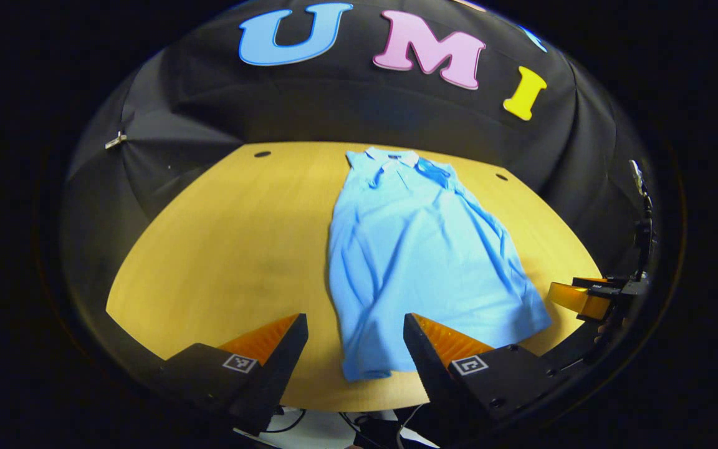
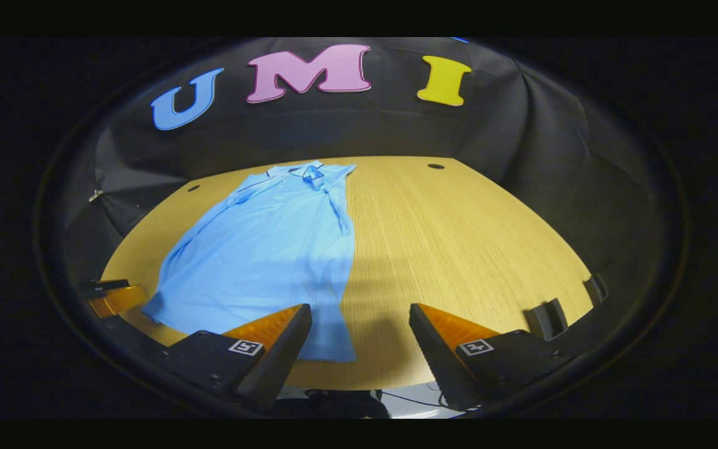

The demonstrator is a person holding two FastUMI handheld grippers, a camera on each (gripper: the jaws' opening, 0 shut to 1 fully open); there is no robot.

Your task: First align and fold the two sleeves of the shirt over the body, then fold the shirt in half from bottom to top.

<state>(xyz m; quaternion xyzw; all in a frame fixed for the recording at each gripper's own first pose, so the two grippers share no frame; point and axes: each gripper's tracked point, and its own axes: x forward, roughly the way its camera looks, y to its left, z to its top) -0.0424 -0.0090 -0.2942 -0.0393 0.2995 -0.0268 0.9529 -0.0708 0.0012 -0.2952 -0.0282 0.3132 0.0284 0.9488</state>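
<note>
Hovering low at the near edge of the table (image 2: 459, 249), the left gripper (image 1: 355, 349) and right gripper (image 2: 360, 340) both hang with jaws spread wide, holding nothing. Just beyond the fingers lies the shirt (image 1: 415, 249), hem toward us, collar (image 1: 396, 157) at the far end, sleeves seemingly tucked over the body already. The risk now: the hem looks uneven and rumpled, so pinching only the top layer, or lifting the corners unequally, could skew the bottom-to-top fold or drag the sleeves loose.
</note>
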